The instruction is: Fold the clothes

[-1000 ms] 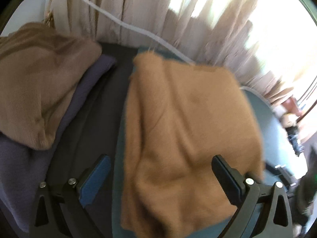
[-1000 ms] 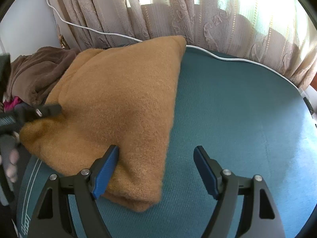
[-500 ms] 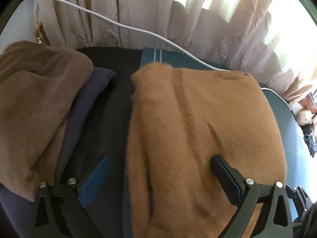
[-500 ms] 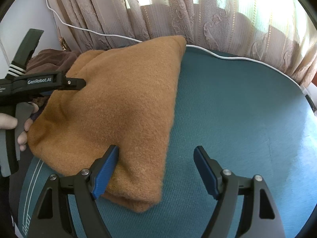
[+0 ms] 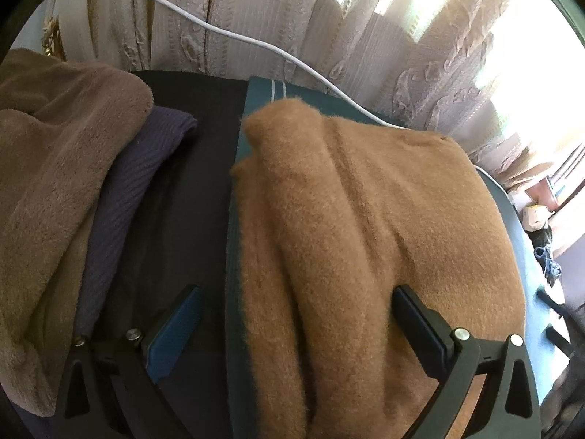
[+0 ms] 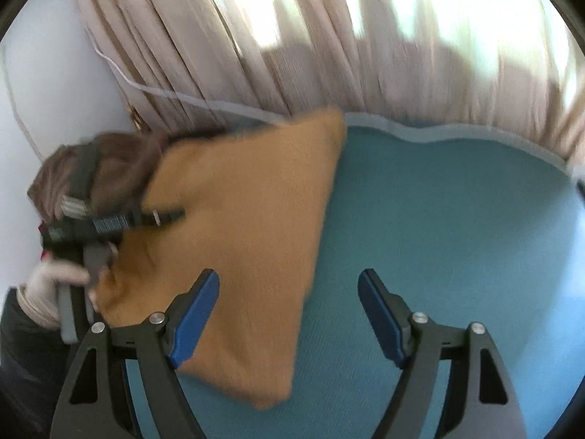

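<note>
My left gripper hangs wide open over the folded sweater, grasping nothing. Right gripper is spread too. Sweater's thick, soft, floppy, so I'd pinch the near edge.

Mostly soft fuzzy cloth here, plus matt plastic.

Tan garment = thick brushed wool-like cloth w/ a hairy nap; teal mat under it is fine-ribbed & matt. Upper left of left wrist view: brown plush fleece, then a navy rib knit. Curtain is embossed fabric, cable smooth white. Left gripper is matt black plastic w/ blue pads & shiny metal screws.
</note>
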Action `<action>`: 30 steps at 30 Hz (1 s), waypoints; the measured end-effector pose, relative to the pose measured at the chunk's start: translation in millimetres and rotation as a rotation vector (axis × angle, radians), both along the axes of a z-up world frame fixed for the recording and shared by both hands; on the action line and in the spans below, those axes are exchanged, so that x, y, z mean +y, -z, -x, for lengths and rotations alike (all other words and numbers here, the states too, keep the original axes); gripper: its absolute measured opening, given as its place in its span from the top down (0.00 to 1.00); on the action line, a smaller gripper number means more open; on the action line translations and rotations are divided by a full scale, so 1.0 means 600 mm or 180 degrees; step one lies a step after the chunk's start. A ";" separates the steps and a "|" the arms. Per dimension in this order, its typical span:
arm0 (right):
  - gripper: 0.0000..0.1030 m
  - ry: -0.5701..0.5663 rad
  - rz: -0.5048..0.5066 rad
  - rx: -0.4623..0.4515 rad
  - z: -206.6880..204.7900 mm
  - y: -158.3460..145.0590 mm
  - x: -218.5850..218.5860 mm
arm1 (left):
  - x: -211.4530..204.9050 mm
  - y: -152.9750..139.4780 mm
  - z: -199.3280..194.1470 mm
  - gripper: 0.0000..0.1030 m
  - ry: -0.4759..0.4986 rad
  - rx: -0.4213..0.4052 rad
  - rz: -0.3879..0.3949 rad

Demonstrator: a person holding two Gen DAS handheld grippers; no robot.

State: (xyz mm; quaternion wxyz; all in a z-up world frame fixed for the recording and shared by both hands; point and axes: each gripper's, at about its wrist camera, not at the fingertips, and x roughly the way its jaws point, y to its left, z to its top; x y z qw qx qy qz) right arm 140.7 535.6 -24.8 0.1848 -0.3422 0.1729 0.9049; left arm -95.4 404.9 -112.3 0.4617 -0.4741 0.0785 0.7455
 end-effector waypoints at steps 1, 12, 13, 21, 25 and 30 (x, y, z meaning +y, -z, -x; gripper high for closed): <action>0.21 -0.0037 -0.0088 0.0052 0.009 -0.018 0.004 | 0.000 0.001 0.003 0.00 -0.0004 -0.0014 -0.0022; 0.21 0.0119 -0.0298 -0.0389 0.209 0.000 0.138 | 0.000 0.010 0.001 0.00 -0.0024 0.0058 -0.0156; 0.21 0.0147 -0.0261 -0.0441 0.220 0.012 0.149 | 0.000 0.010 0.002 0.00 -0.0019 0.0059 -0.0158; 0.18 0.0377 -0.0088 -0.0605 0.252 0.078 0.195 | 0.003 0.008 0.004 0.00 -0.0006 0.0059 -0.0154; 0.18 0.0378 -0.0288 -0.0751 0.260 0.063 0.183 | 0.000 0.007 0.005 0.00 -0.0003 0.0027 -0.0168; 0.18 0.0220 -0.0671 -0.0578 0.266 0.000 0.121 | -0.017 -0.002 0.014 0.00 -0.0074 -0.0195 -0.0137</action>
